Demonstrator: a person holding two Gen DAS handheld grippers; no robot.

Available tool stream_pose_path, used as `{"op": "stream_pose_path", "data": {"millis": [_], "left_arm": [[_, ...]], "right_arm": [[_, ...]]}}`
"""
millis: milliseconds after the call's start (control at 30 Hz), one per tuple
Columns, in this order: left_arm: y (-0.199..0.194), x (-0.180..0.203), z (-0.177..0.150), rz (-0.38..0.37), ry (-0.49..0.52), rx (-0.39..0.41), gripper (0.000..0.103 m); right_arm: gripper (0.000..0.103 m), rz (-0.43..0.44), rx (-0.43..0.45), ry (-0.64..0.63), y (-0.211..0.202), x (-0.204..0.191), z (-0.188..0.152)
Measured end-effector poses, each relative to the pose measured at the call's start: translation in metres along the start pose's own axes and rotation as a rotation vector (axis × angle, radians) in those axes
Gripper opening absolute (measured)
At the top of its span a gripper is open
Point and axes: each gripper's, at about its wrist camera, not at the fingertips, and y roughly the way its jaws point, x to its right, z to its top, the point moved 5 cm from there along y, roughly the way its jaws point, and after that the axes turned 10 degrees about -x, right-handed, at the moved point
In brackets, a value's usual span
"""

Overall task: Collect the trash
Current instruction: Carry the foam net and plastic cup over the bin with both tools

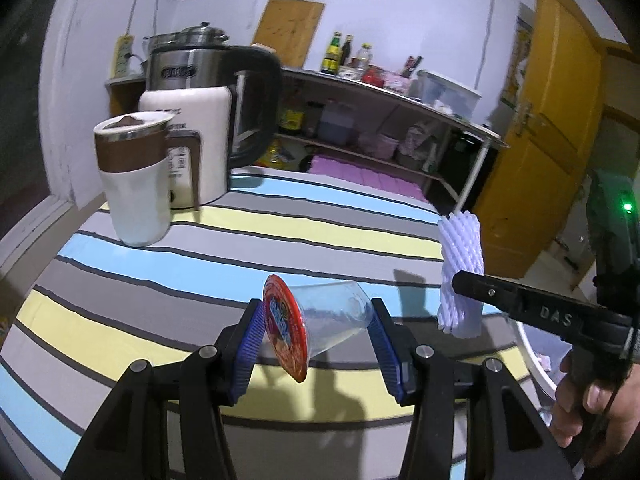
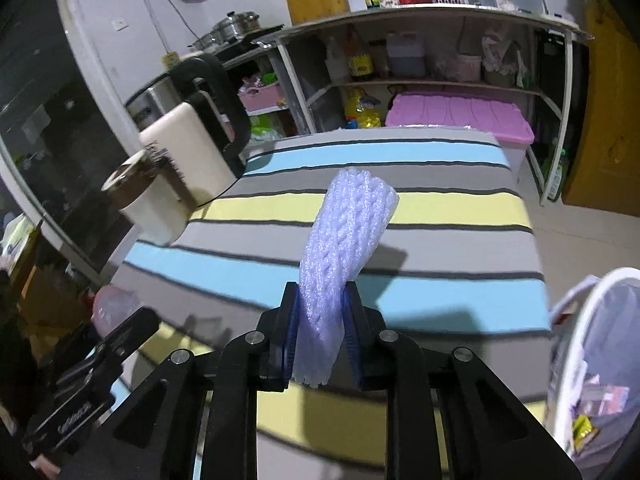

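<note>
You're mid-carry w/ both pieces lifted off the striped counter [image 2: 460, 216]. The white-rimmed bin [image 2: 576, 320] sits low, to the right of your right tongs [image 2: 322, 312]. Left tongs [image 1: 316, 336] clamp the clear cup [image 1: 332, 316], red lid facing left. Right tongs pinch the foam net sleeve [image 2: 344, 236], upright. Next, I'd say: swing both right over the bin rim, then let go.

Black linked left gripper [image 1: 316, 344], silver pivot screws, ribbed blue fingers [image 1: 245, 354], matching right gripper [image 2: 322, 330]

Both wrist cameras look down along their jaws, close over the shared striped table [image 1: 328, 236].
</note>
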Motion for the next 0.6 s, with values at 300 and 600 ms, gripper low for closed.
{"op": "stream_pose_path", "data": {"millis": [300, 600], "left_arm": [[-0.02, 0.047, -0.022, -0.057, 0.084, -0.007, 0.052], [-0.03, 0.092, -0.037, -0.126, 0.151, -0.02, 0.052]], "right_arm": [[0.022, -0.009, 0.034, -0.011, -0.045, 0.006, -0.046], [0.022, -0.026, 0.054, 0.036, -0.073, 0.028, -0.079]]}}
